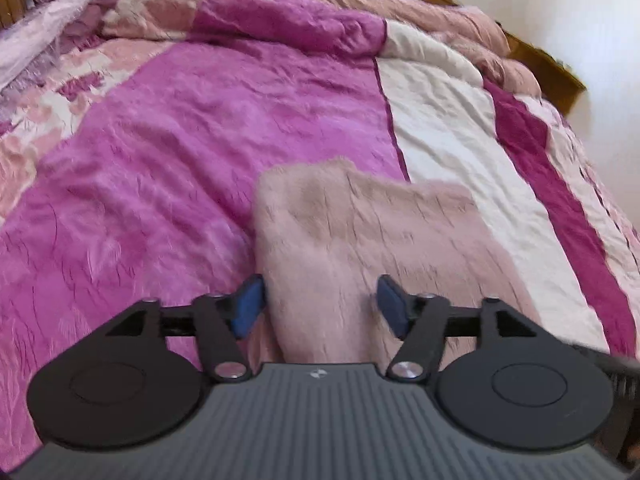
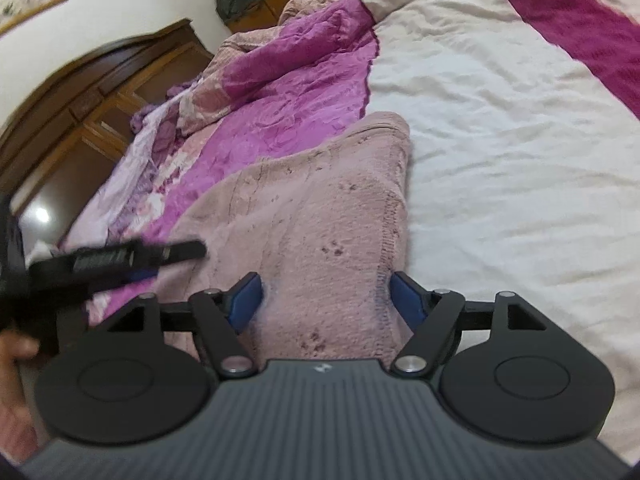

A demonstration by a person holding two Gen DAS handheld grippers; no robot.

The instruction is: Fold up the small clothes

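While I look through the left wrist view, my left hand-held gripper point(image 1: 320, 306) stands wide, its blue pads point(image 1: 249, 306) apart with nothing pinched between them; the pink fleece garment point(image 1: 360, 240) lies flat on the bed point(image 1: 160, 160) just ahead of and under the gap. I judge the fabric sits released like this because a fold has been laid down and the jaws are free to pick a new edge. From here the garment runs as a broad strip away from the camera, its long axis pointing toward the heaped quilt point(image 1: 280, 28) at the head of the bed, the far end rounded and straddling the seam where magenta cloth meets the cream panel

Through the right wrist view, my right hand-held gripper point(image 2: 326, 304) is likewise spread wide, pads flanking the near end of the garment point(image 2: 320, 208) without pressing it, so far as I can tell. The left hand-held gripper point(image 2: 120, 260) shows blurred at the left, over the garment's left edge, with part of a hand point(image 2: 16, 360) below it. Here the garment's long axis again leads away from the lens and leans slightly right, its stitched right edge lying along the cream part of the bedcover point(image 2: 520, 160). Both tools sit at the near end, I think, to take the two near corners for the next fold
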